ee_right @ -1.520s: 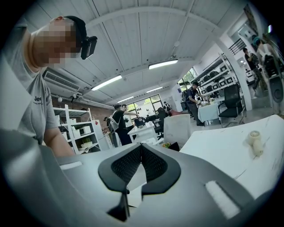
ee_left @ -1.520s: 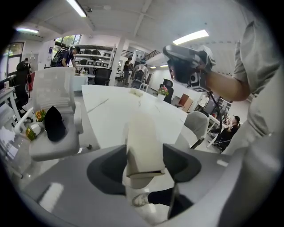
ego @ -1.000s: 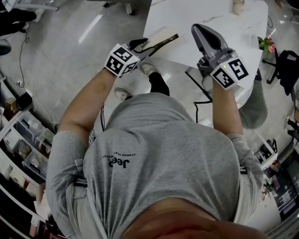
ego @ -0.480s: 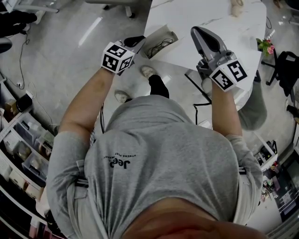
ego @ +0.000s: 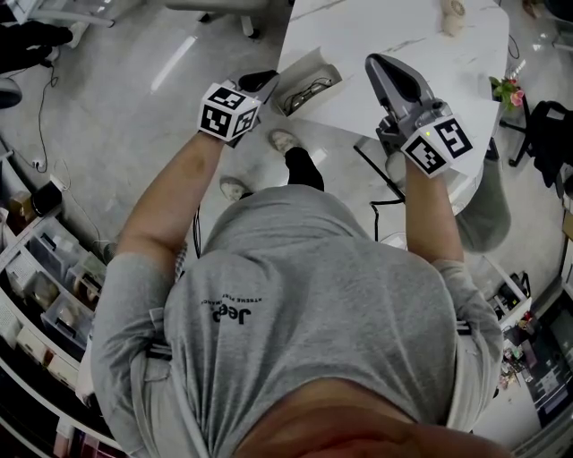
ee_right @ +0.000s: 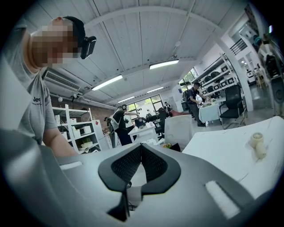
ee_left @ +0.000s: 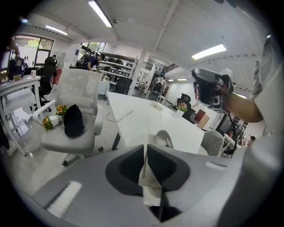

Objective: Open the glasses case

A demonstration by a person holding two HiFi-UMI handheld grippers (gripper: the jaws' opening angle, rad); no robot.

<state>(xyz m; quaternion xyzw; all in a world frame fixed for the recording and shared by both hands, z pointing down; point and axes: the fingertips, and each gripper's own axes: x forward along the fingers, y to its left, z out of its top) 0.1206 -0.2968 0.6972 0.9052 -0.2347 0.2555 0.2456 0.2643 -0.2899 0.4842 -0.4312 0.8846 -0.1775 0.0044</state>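
Surface: one white table (ego: 358, 27), grey office floor around it.
Case: one glasses case (ego: 307, 72), at the table's near-left corner, lid raised.
Glasses: one pair (ego: 311, 87), lying inside the case.
Grippers: two.
Left gripper (ego: 267, 82): jaws have just been closing and now pinch the beige lid (ee_left: 150, 177).
Right gripper (ego: 374, 61): jaws together, nothing between them; over the table, well apart from the case.
Change: a second ago the case showed only a narrow dark gap; now its inside is in view.
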